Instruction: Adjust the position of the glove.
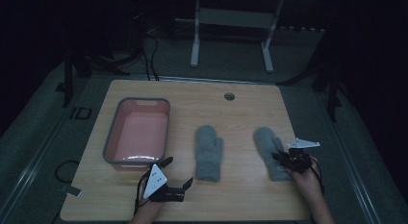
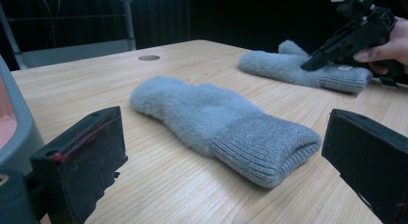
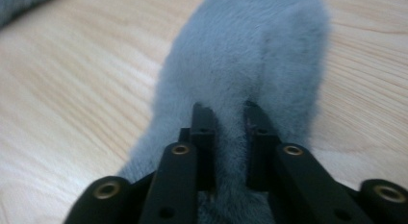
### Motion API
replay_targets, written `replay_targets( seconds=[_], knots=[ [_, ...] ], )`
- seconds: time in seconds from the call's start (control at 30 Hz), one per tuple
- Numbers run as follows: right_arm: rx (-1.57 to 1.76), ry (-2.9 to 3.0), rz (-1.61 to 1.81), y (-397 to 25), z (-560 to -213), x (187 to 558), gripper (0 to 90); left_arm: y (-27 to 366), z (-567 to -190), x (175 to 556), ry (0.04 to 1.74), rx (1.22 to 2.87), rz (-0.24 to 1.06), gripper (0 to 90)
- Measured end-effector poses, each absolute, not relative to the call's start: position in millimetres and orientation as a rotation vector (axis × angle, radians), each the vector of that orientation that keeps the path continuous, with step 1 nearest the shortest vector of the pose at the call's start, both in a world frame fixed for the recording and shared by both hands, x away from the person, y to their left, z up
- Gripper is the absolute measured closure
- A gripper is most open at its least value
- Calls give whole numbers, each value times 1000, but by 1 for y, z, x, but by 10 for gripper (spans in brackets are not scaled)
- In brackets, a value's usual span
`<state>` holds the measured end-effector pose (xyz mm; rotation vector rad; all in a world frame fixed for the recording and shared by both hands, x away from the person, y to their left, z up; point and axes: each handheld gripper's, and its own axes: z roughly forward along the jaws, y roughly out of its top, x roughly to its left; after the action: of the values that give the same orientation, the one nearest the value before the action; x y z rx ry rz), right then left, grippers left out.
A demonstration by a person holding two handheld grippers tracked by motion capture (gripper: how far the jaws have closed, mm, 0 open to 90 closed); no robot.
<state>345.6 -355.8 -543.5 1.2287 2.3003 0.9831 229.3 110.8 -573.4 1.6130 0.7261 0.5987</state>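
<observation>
Two grey fleece mittens lie flat on the wooden table. The left mitten (image 1: 209, 152) (image 2: 216, 123) rests at the centre, cuff toward the front edge. My left gripper (image 1: 179, 171) (image 2: 226, 142) is open at the front left, its jaws spread wide and facing that cuff without touching it. The right mitten (image 1: 267, 140) (image 2: 288, 68) (image 3: 250, 51) lies further right. My right gripper (image 1: 276, 156) (image 2: 308, 66) (image 3: 230, 118) is shut on it, a fold of fleece pinched between the jaws near the cuff end.
A pink basin with a grey rim (image 1: 111, 132) (image 2: 14, 128) sits at the table's left, just beyond my left gripper. A round cable hole (image 1: 229, 96) marks the far edge. A white desk frame (image 1: 195, 41) stands behind the table in the dark room.
</observation>
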Motion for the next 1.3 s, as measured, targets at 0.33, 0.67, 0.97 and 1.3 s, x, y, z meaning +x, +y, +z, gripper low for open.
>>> replay_targets(
  seconds=[0.33, 0.67, 0.97, 1.3],
  knots=[
    [1291, 2123, 995, -324, -509, 332, 806, 111, -573, 229, 725, 1614, 598, 18],
    [1297, 2056, 1072, -281, -475, 328, 805, 111, -573, 229, 722, 1617, 599, 18],
    [1278, 2037, 1129, -242, -461, 325, 805, 110, -573, 229, 719, 1619, 599, 18],
    [1227, 2089, 1227, -172, -466, 318, 797, 110, -573, 229, 716, 1623, 602, 18]
  ],
)
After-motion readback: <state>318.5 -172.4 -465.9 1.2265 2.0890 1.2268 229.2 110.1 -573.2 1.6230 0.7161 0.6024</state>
